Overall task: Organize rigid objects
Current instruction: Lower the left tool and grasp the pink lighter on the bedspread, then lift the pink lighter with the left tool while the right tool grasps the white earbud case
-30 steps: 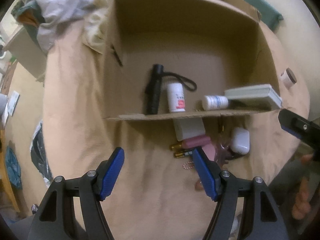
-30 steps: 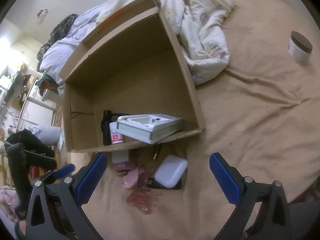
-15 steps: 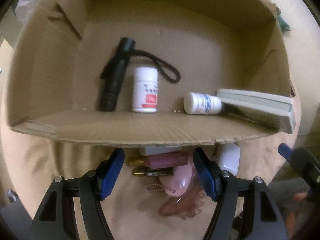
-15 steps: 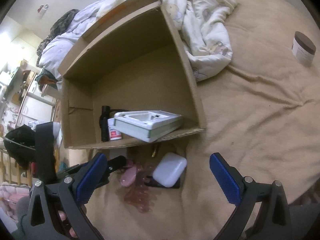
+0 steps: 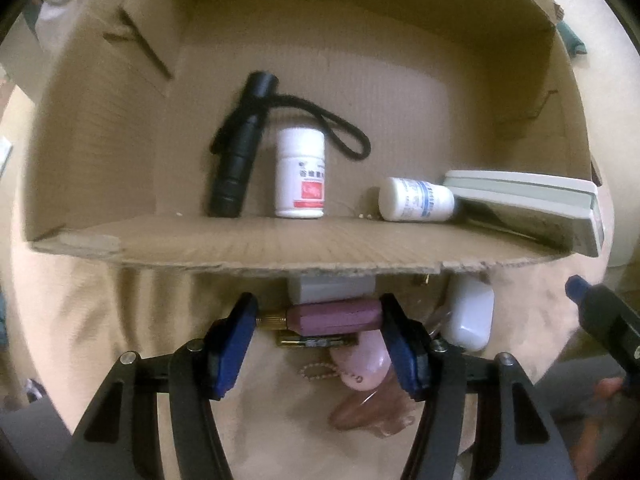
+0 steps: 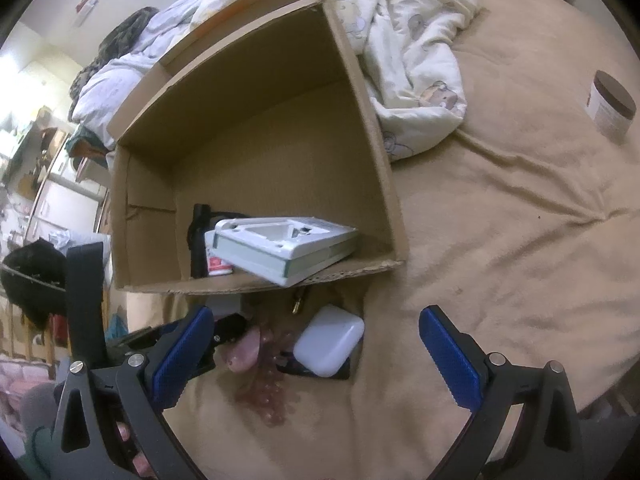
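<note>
A cardboard box (image 5: 280, 240) lies on its side on the bed, holding a black flashlight (image 5: 240, 148), an upright white bottle (image 5: 301, 174), a lying white bottle (image 5: 416, 200) and a grey-white flat box (image 5: 524, 200). In front of it lie a pink tube with a gold end (image 5: 332, 318), a battery (image 5: 316, 342), a pink charm (image 5: 360, 364) and a white earbud case (image 5: 468, 316). My left gripper (image 5: 320, 320) is open, its pads on either side of the pink tube. My right gripper (image 6: 316, 356) is open and empty above the earbud case (image 6: 328, 340).
A brown-lidded jar (image 6: 610, 106) stands far right on the tan bedspread (image 6: 500, 240). A crumpled white blanket (image 6: 412, 60) lies behind the box. Pink beads (image 6: 268, 400) lie near the charm.
My left gripper has moved forward and down toward the box front, and its fingers now flank the pink tube. The right gripper has barely moved.
</note>
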`<state>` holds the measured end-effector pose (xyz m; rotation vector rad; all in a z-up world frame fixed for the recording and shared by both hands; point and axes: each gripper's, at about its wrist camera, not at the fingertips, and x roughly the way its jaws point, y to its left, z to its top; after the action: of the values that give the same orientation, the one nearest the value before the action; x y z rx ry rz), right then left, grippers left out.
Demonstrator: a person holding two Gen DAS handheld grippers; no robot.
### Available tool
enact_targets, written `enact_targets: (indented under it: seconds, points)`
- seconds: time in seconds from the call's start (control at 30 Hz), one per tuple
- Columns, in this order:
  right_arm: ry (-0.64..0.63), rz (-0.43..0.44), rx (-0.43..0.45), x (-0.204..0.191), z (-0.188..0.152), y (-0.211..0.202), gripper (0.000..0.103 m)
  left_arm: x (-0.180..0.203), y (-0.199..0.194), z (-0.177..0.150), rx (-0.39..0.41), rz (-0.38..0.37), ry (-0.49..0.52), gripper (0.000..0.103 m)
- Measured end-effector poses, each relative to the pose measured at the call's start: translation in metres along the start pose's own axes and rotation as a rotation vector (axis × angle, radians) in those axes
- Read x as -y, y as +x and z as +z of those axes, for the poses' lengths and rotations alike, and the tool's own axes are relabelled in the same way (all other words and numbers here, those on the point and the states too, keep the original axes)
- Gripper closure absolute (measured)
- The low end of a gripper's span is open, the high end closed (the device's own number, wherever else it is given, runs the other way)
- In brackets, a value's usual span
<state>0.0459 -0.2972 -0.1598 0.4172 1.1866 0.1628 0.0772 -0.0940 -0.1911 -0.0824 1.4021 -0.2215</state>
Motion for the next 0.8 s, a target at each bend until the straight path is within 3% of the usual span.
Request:
enact_targets:
  seconds: [0.2, 0.47, 0.67, 0.73, 0.8]
  points:
    - [-0.002, -0.012, 0.004, 0.005, -0.002, -0.004, 0.0, 0.008, -0.037, -0.01, 0.075, 0.076, 0.071, 0.044]
    - [0.015, -0.04, -0.063, 0.014, -0.001, 0.014, 0.0, 0.001, -0.097, -0.022, 0.166, 0.167, 0.157, 0.044]
    - [0.178, 0.052, -0.196, 0.031, -0.007, 0.04, 0.001, -0.029, -0.117, -0.024, 0.204, 0.193, 0.157, 0.044]
    - [0.221, 0.083, -0.222, 0.036, -0.009, 0.046, 0.032, -0.032, -0.109, -0.024, 0.206, 0.199, 0.137, 0.044]
    - [0.237, 0.088, -0.228, 0.038, -0.009, 0.05, 0.042, -0.039, -0.102, -0.022, 0.182, 0.165, 0.097, 0.044]
